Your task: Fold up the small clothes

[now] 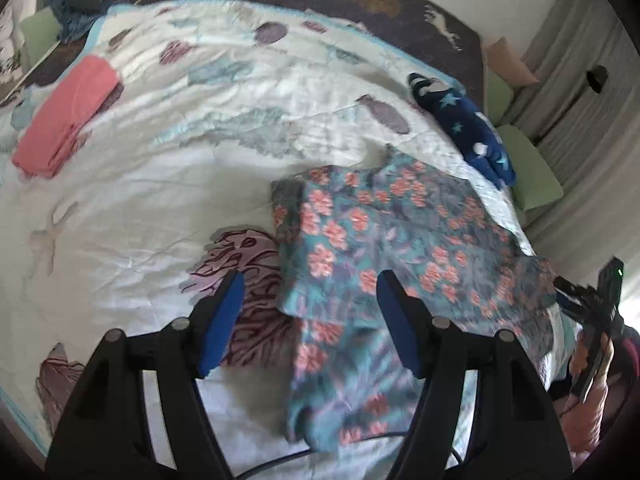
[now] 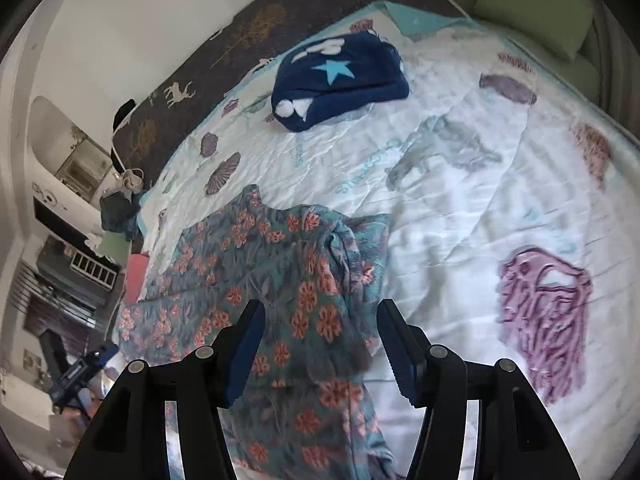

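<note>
A teal garment with orange flowers [image 1: 380, 240] lies partly folded on the white patterned bedspread [image 1: 160, 208]. My left gripper [image 1: 311, 280] hovers over its near left edge, open, with the blue pads apart and nothing pressed between them. In the right wrist view the same floral garment [image 2: 260, 272] spreads from the centre toward the lower left, with a rumpled fold near its right edge. My right gripper [image 2: 320, 308] stands open above that part, its pads clear of the cloth.
A folded pink garment [image 1: 68, 116] lies at the far left of the bed. A navy star-patterned garment [image 2: 340, 80] sits near the far edge. A dark deer-print blanket [image 2: 180, 92] runs along the wall. A green cushion [image 1: 532, 176] lies beside the bed.
</note>
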